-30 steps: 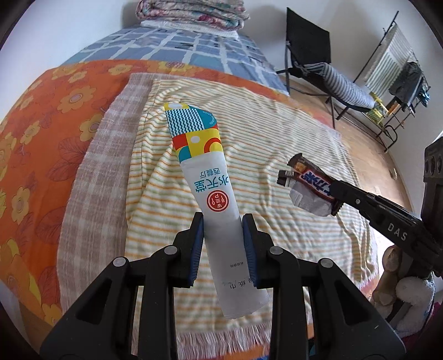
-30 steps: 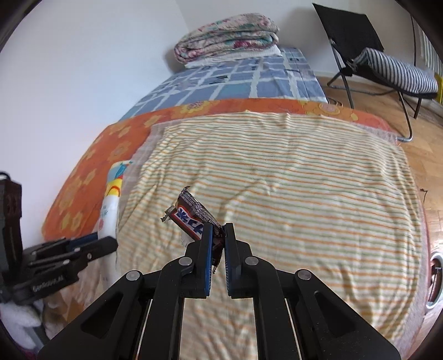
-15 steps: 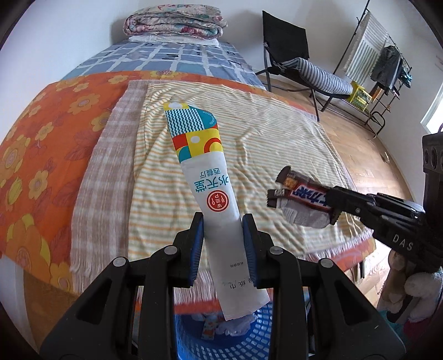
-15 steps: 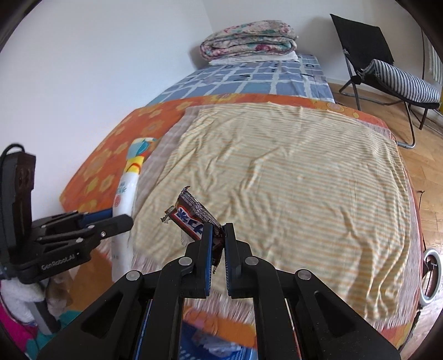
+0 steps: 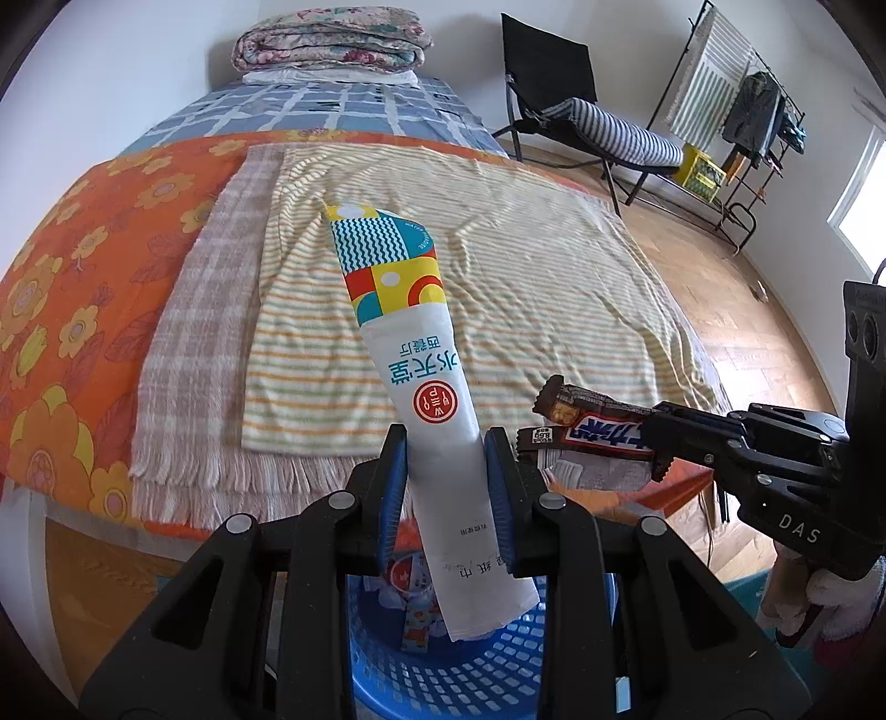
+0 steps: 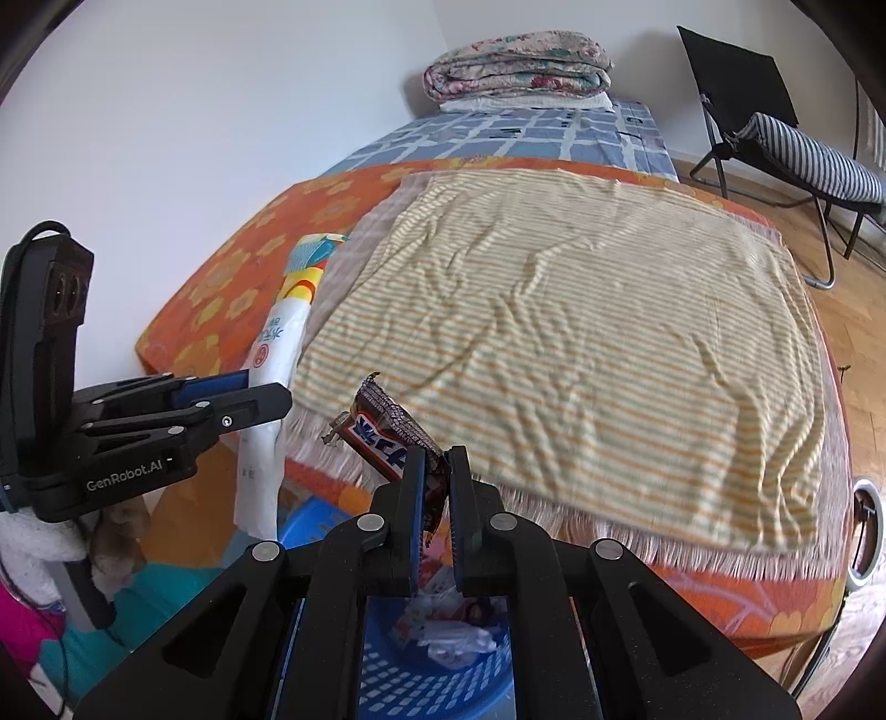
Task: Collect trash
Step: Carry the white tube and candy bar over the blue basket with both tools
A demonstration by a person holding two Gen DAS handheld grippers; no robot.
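My left gripper (image 5: 446,443) is shut on a long white tissue pack (image 5: 412,360) with a colourful patterned top, held upright; the same pack (image 6: 277,343) shows at the left of the right wrist view. My right gripper (image 6: 434,459) is shut on a brown chocolate bar wrapper (image 6: 382,426), which also shows at the right of the left wrist view as the wrapper (image 5: 592,426) in black fingers. Below both grippers stands a blue plastic basket (image 5: 487,664), its rim (image 6: 387,681) perforated, with several wrappers inside.
A bed with a striped yellow blanket (image 5: 470,266) over an orange flowered cover (image 5: 83,249) lies ahead. Folded quilts (image 5: 332,39) sit at its far end. A black folding chair (image 5: 559,94) and a drying rack (image 5: 736,111) stand on the wooden floor at right.
Both grippers have drawn back from over the blanket past the bed's foot edge, each keeping its item. The blue basket has come into view beneath them.
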